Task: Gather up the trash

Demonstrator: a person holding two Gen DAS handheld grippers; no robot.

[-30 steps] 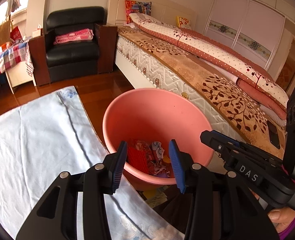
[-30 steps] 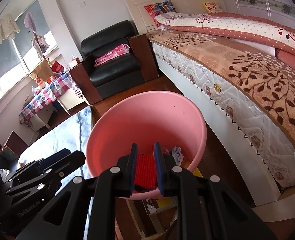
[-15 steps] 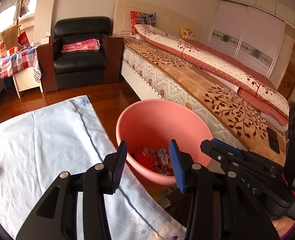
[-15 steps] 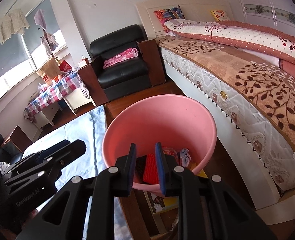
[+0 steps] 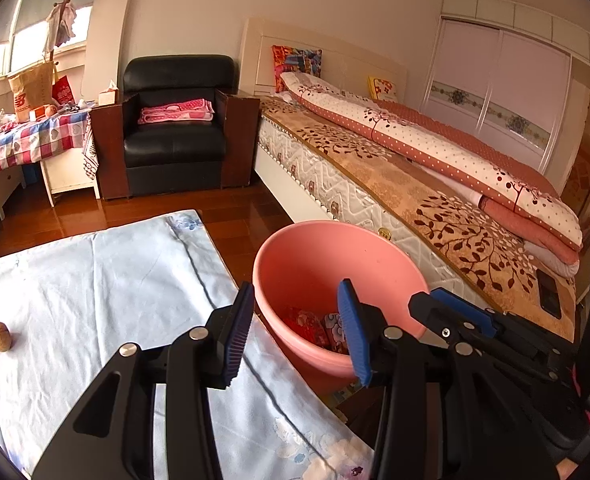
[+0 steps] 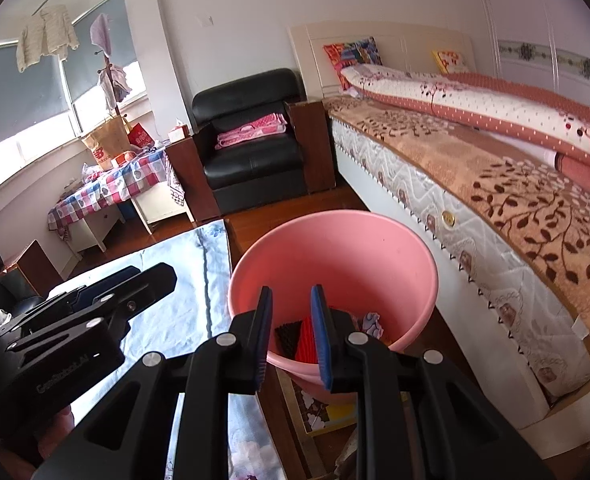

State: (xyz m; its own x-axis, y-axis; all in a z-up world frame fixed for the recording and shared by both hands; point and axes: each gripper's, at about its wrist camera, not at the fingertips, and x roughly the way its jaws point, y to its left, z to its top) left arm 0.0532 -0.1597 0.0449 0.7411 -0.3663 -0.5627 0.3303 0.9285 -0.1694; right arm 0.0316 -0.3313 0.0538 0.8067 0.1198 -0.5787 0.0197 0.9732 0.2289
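Pink plastic basin (image 5: 335,264): stands on the floor between the table edge and the bed (image 5: 415,184), just beside the cloth; wrappers (image 5: 315,326) in red and patterned paper already lie at its bottom.
Blue-white cloth (image 5: 107,280): covers the table; what looks like two walnuts (image 5: 0,335) sit at its far left edge, well apart from the basin, one cut off by the frame, and are likely the next trash to collect.
Risk, carry: a round, hard nut may roll on the cloth or squirt out of flat pads if pinched off-centre, then drop to the floor short of the basin.
Risk, crowding: both tools point at the basin side by side; swinging one toward the nuts could knock the other or clip the rim.
Left gripper (image 5: 293,332): jaws spread wide, nothing between them, held above the table edge, aimed over the basin's near rim.
Right gripper (image 6: 291,330): jaws parted by a narrower gap, holding nothing, held above the basin's near rim and looking down into it.
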